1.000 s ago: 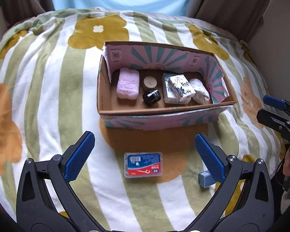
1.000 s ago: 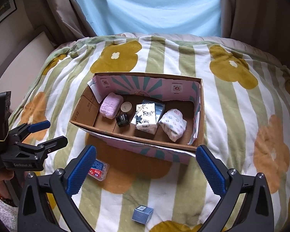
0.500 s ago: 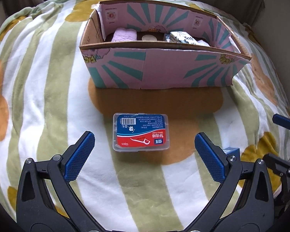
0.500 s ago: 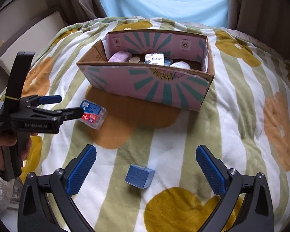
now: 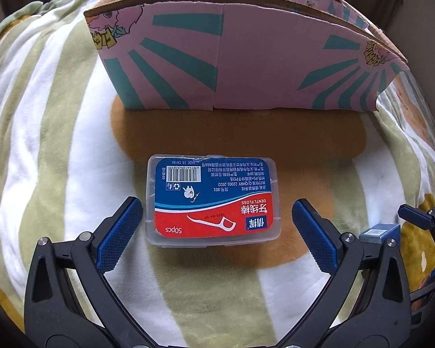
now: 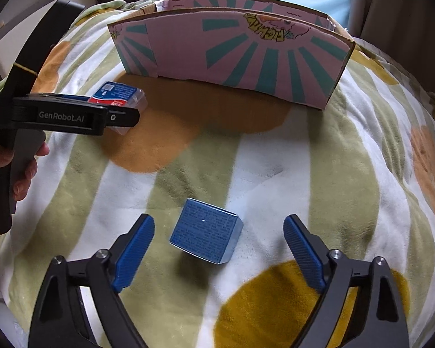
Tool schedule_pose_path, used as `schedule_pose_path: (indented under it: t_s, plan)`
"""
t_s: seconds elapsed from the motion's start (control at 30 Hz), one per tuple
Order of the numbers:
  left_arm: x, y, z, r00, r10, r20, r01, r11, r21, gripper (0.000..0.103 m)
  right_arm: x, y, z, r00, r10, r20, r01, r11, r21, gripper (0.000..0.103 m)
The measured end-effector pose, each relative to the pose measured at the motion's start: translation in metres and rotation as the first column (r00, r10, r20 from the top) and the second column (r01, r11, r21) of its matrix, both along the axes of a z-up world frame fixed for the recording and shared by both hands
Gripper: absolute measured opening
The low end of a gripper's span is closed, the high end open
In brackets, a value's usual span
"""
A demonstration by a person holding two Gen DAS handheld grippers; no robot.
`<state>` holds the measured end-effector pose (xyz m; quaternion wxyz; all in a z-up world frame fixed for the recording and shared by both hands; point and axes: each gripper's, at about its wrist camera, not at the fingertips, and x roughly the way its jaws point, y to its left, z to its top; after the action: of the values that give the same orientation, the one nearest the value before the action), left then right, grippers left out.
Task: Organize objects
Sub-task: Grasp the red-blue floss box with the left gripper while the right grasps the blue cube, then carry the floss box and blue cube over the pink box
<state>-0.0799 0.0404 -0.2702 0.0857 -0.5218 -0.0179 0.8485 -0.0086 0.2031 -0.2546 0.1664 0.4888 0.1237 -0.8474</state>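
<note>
A clear plastic dental floss box (image 5: 214, 200) with a blue and red label lies on the blanket. My left gripper (image 5: 217, 232) is open, its blue pads on either side of the box's near end, not touching it. The box also shows in the right wrist view (image 6: 120, 95), partly behind the left gripper's body. A small blue cardboard box (image 6: 207, 235) lies on the blanket between the open pads of my right gripper (image 6: 219, 249); it also shows in the left wrist view (image 5: 380, 232). The pink and teal cardboard box (image 5: 240, 58) stands beyond; its contents are hidden.
Everything lies on a soft blanket (image 6: 275, 159) with green stripes and yellow and orange flowers. Curtains (image 6: 397, 0) and a pale blue cloth hang behind the cardboard box. A hand (image 6: 23, 174) holds the left gripper's handle at the left of the right wrist view.
Both grippers have dropped low and moved forward. The floss box now lies between the left pads and the small blue box between the right pads. The cardboard box's inside has gone out of sight.
</note>
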Motion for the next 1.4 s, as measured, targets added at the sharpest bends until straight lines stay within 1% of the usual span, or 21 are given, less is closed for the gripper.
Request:
schedule_pose_path:
  t_s: [0.07, 0.1, 0.17, 0.3, 0.37, 0.43, 0.5, 0.6, 0.8, 1.03, 1.13, 1.2, 1.27, 1.33, 1.4]
  plan:
    - [-0.002, 0.002, -0.002, 1.000, -0.004, -0.006, 0.004, 1.000, -0.013, 0.103, 0.000, -0.002, -0.003, 1.000, 0.003, 0.004, -0.003, 1.000, 0.002, 0.079]
    - [-0.002, 0.003, -0.003, 1.000, -0.007, -0.009, 0.007, 1.000, -0.018, 0.103, -0.001, -0.003, -0.005, 1.000, 0.003, 0.010, -0.003, 1.000, -0.001, 0.073]
    - [-0.003, 0.003, -0.002, 1.000, -0.009, -0.015, 0.009, 1.000, -0.016, 0.101, -0.001, -0.004, -0.007, 1.000, 0.003, 0.013, -0.003, 1.000, 0.006, 0.070]
    - [-0.006, 0.001, -0.002, 1.000, -0.011, -0.014, 0.010, 1.000, -0.025, 0.090, -0.003, -0.005, -0.007, 1.000, 0.004, 0.021, -0.004, 1.000, 0.007, 0.062]
    - [-0.007, 0.001, -0.002, 1.000, -0.013, -0.013, 0.012, 1.000, -0.027, 0.086, -0.005, -0.004, -0.007, 1.000, -0.004, 0.027, 0.004, 1.000, 0.009, 0.060]
    - [-0.008, 0.000, -0.002, 1.000, -0.017, -0.011, 0.017, 1.000, -0.024, 0.080, -0.006, -0.003, -0.008, 0.999, -0.011, 0.033, 0.011, 1.000, 0.010, 0.056]
    - [-0.009, 0.000, -0.003, 1.000, -0.023, -0.011, 0.022, 0.999, -0.025, 0.080, -0.006, -0.003, -0.009, 0.999, -0.019, 0.039, 0.018, 1.000, 0.009, 0.053]
    - [-0.009, 0.000, -0.003, 1.000, -0.023, -0.013, 0.023, 1.000, -0.021, 0.080, -0.008, -0.004, -0.011, 0.998, -0.021, 0.052, 0.021, 1.000, 0.007, 0.043]
    - [-0.007, -0.002, 0.002, 1.000, -0.018, -0.015, 0.018, 1.000, -0.001, 0.080, -0.011, 0.002, -0.005, 0.998, -0.029, 0.062, 0.029, 1.000, -0.010, 0.041]
    - [-0.004, 0.000, 0.019, 1.000, -0.018, -0.020, 0.018, 1.000, 0.018, 0.080, -0.010, 0.005, 0.008, 0.998, -0.026, 0.059, 0.027, 1.000, -0.015, 0.040]
    - [-0.005, -0.001, 0.032, 1.000, -0.014, -0.025, 0.015, 1.000, 0.026, 0.080, -0.012, 0.006, 0.019, 0.998, -0.032, 0.058, 0.033, 0.999, -0.017, 0.040]
    - [0.002, 0.009, 0.043, 0.999, -0.011, -0.031, 0.012, 1.000, 0.028, 0.080, -0.013, 0.007, 0.029, 0.998, -0.038, 0.055, 0.040, 0.999, -0.022, 0.040]
    - [0.000, 0.004, 0.053, 0.999, -0.006, -0.038, 0.007, 0.999, 0.035, 0.080, -0.017, 0.010, 0.039, 0.998, -0.046, 0.052, 0.047, 0.998, -0.029, 0.040]
    - [-0.002, -0.005, 0.070, 0.999, -0.002, -0.045, 0.004, 0.999, 0.040, 0.080, -0.021, 0.011, 0.050, 0.997, -0.055, 0.053, 0.057, 0.998, -0.037, 0.040]
    - [0.004, -0.016, 0.081, 0.999, 0.001, -0.053, 0.001, 0.999, 0.045, 0.080, -0.026, 0.013, 0.061, 0.996, -0.065, 0.053, 0.067, 0.997, -0.040, 0.040]
